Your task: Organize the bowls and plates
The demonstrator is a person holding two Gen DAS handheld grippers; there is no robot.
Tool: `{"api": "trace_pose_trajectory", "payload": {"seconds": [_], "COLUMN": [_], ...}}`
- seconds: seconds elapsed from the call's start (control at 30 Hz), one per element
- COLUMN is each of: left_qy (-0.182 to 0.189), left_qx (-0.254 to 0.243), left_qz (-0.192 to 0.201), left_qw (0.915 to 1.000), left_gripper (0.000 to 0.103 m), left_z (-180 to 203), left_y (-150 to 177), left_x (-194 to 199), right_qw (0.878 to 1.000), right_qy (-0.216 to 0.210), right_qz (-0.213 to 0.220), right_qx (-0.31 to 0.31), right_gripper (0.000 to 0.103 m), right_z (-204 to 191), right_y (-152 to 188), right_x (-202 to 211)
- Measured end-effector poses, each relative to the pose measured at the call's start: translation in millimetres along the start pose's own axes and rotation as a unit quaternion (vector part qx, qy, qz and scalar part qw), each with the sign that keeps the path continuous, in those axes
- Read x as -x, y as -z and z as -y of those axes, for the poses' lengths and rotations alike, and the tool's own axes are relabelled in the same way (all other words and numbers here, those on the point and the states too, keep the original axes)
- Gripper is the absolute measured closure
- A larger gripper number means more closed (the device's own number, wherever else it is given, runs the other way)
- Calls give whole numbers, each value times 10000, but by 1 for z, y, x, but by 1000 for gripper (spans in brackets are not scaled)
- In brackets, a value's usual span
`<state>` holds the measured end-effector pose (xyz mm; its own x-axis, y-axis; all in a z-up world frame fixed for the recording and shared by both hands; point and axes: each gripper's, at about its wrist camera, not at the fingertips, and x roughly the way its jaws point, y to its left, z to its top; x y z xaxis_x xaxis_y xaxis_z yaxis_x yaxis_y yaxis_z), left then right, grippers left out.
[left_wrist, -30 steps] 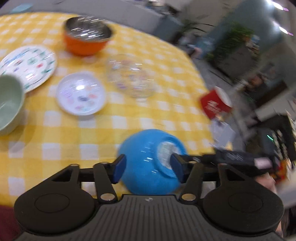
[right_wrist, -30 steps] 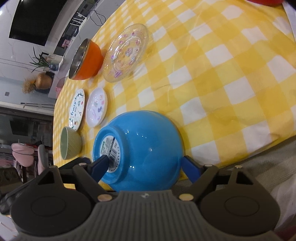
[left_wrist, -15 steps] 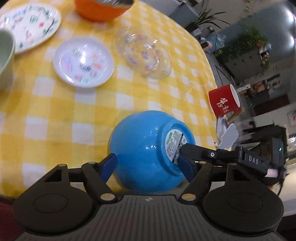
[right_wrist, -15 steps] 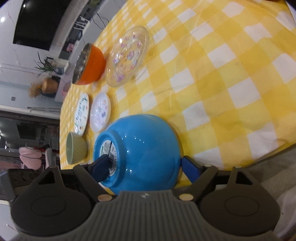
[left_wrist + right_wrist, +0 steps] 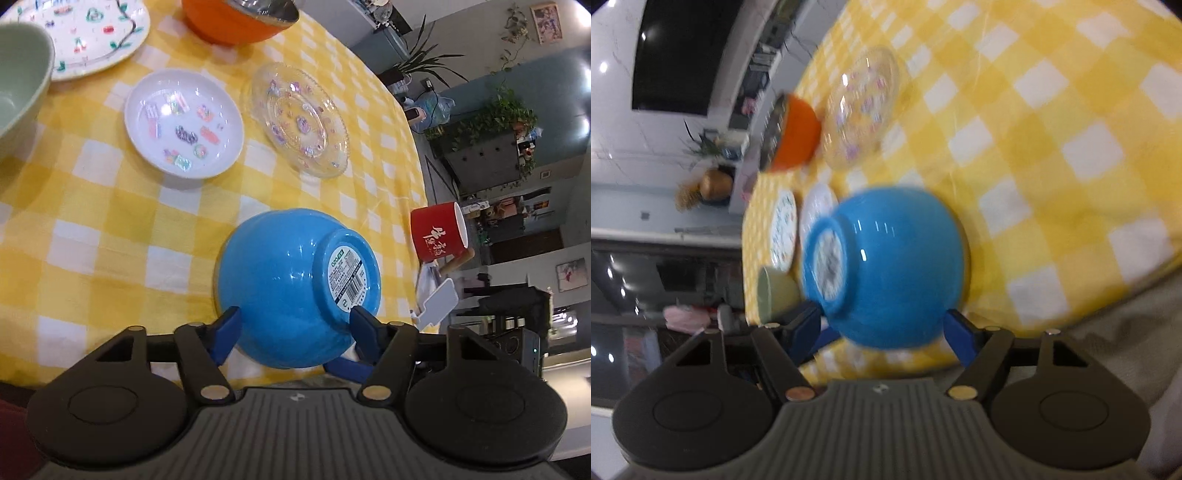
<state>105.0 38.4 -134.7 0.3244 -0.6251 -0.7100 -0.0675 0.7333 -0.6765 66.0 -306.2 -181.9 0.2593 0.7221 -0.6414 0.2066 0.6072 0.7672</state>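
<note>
While both hand-held grippers (image 5: 293, 326) (image 5: 882, 328) straddle it unclamped, the blue bowl (image 5: 291, 284) lies overturned (labelled base up).

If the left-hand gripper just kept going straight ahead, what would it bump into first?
The upturned blue bowl. It already sits between the left gripper's open fingers, so it would likely meet the gripper body almost at once; the small white plate lies well beyond.

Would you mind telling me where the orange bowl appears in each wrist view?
Left wrist: orange bowl at the top edge, left of centre, behind the clear glass plate.
Right wrist: orange bowl upper left, blurred, beside that plate.
Shared landmark: blue bowl, lower centre.
</note>
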Motion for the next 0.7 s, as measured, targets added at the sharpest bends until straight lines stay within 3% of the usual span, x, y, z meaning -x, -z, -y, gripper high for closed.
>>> {"api": "trace_pose_trajectory", "payload": {"seconds": [0.07,0.1,0.2,0.4,0.5,0.7], "left_qy": [-158,-246,-299,-29,129,-92], "left_qx": [-124,-206,-296,-70,69,-547], "left_qz": [166,275,329,174,101,479], "left_qw": [9997,9991,9986,9998,9998,9973], "left_gripper": [28,27,24,8,6,13], "left_z": [3,4,4,-7,-10,9], "left_y": [0,-1,-5,-10,-8,-2], "left_x": [5,8,6,-14,-21,-11], "right_qw": [9996,9994,9982,9991,9988,9982], "right_qy": [243,274,247,107,35,-105], "right_qz": [113,223,548,355,362,492], "right_qx": [53,69,88,211,332,325], "right_gripper": [26,20,15,7,6,14], "right_z": [-1,-1,-1,2,-2,-2], "right_y": [0,-3,-12,-29,-31,-28], "right_x": [1,4,12,0,-7,-2]}}
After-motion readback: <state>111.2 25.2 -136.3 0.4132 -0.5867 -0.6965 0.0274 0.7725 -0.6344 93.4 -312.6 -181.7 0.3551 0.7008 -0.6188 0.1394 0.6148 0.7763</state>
